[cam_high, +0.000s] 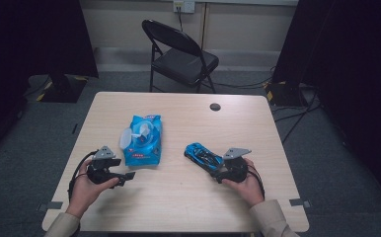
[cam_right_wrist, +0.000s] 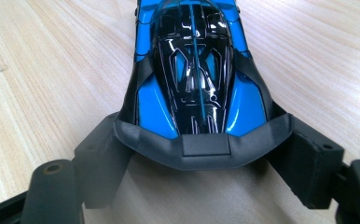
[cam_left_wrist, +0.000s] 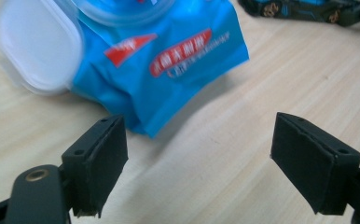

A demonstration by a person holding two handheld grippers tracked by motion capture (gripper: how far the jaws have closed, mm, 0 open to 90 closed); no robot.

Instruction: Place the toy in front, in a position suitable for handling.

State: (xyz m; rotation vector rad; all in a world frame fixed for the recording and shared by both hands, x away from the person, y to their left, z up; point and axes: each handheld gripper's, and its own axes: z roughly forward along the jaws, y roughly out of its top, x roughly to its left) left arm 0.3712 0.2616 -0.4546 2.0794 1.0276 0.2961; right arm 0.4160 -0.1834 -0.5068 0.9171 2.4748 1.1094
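Note:
A blue pack of wet wipes [cam_high: 141, 140] lies left of the table's middle with its white lid [cam_high: 127, 138] flipped open. My left gripper [cam_high: 127, 177] rests just below and left of it, open, nothing between its jaws. The left gripper view shows the pack [cam_left_wrist: 169, 60] and its lid [cam_left_wrist: 38, 46] close ahead of the open left gripper [cam_left_wrist: 199, 154]. A blue and black toy car [cam_high: 203, 156] sits on the table right of centre. My right gripper [cam_high: 218, 173] is shut on its rear end. Up close, the car [cam_right_wrist: 192, 70] has its rear wing pressed between the pads of the right gripper [cam_right_wrist: 201, 154].
The wooden table [cam_high: 178, 207] has a round black cable hole [cam_high: 215, 106] near its far edge. A black folding chair [cam_high: 181, 52] stands behind the table. The toy car's side [cam_left_wrist: 308, 9] shows at the top right of the left gripper view.

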